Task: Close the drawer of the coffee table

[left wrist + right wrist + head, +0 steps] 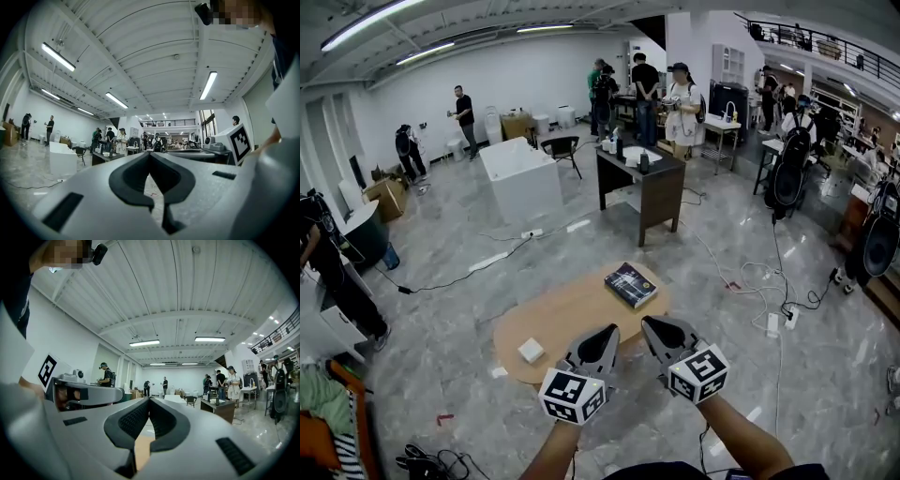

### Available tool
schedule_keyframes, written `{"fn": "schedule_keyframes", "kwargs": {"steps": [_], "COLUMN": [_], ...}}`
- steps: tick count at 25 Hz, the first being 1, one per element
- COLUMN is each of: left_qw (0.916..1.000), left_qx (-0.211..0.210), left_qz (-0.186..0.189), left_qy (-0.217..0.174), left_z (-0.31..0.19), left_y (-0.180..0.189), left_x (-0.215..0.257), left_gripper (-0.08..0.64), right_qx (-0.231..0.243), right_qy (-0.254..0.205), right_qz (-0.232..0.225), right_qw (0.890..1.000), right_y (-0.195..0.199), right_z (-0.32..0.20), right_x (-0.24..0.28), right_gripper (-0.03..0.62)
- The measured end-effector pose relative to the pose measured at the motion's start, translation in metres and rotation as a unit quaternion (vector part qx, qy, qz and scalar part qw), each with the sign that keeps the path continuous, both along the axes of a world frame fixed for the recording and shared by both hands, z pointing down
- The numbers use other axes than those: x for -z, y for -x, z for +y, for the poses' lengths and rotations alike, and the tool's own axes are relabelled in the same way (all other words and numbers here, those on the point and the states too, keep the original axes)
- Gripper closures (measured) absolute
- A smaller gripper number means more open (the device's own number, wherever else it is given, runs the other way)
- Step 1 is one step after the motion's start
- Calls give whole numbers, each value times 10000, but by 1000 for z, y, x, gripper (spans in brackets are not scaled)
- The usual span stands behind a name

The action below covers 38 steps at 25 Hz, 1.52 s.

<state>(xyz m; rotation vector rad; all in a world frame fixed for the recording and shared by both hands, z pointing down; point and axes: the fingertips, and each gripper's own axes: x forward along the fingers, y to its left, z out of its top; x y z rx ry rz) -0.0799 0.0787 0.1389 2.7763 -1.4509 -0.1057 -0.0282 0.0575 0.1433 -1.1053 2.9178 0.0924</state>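
Observation:
The oval wooden coffee table (572, 314) stands on the grey floor just ahead of me in the head view. A dark book (630, 284) lies at its far right and a small white box (531, 351) near its left end. No drawer shows; my grippers cover the table's near edge. My left gripper (607, 331) and right gripper (649, 323) are held side by side over that edge, level and pointing forward. In the left gripper view the left gripper (149, 154) has its tips together with nothing held. The right gripper (149, 399) looks the same, with a strip of tabletop (142, 446) below it.
A dark desk (642, 183) and a white block-shaped counter (520, 178) stand beyond the table. Cables and power strips (759, 281) trail over the floor at the right. Several people stand at the back. Clothes and boxes (328, 412) lie at the lower left.

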Motion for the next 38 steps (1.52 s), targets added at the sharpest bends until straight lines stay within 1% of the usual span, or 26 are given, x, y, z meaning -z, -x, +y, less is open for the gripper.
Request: {"fn": "schedule_keyframes", "kwargs": {"steps": [10,21,26,38], "left_qw": [10000,9999,9999,10000], "left_qx": [20,44,60,-25], "left_qz": [13,51,98,57], "left_qy": [-83,-113,-79,-53], "left_z": [-9,1,5,3], "left_y": [-34,-50,-57,-69], "left_x": [18,20,19,16], "left_gripper": [557,558,557,557], "right_qx": [1,112,85,35], "right_qy": [-101,-112,-96,-89], "right_qz": [-102,-86,-69,-135], "right_qw": [9999,9998,9999,9999], "right_y": [-36,-49,-57,-65], "right_z": [-8,6,11,8], "right_x": [22,22,21,19], "right_gripper": [580,580,580,580]}}
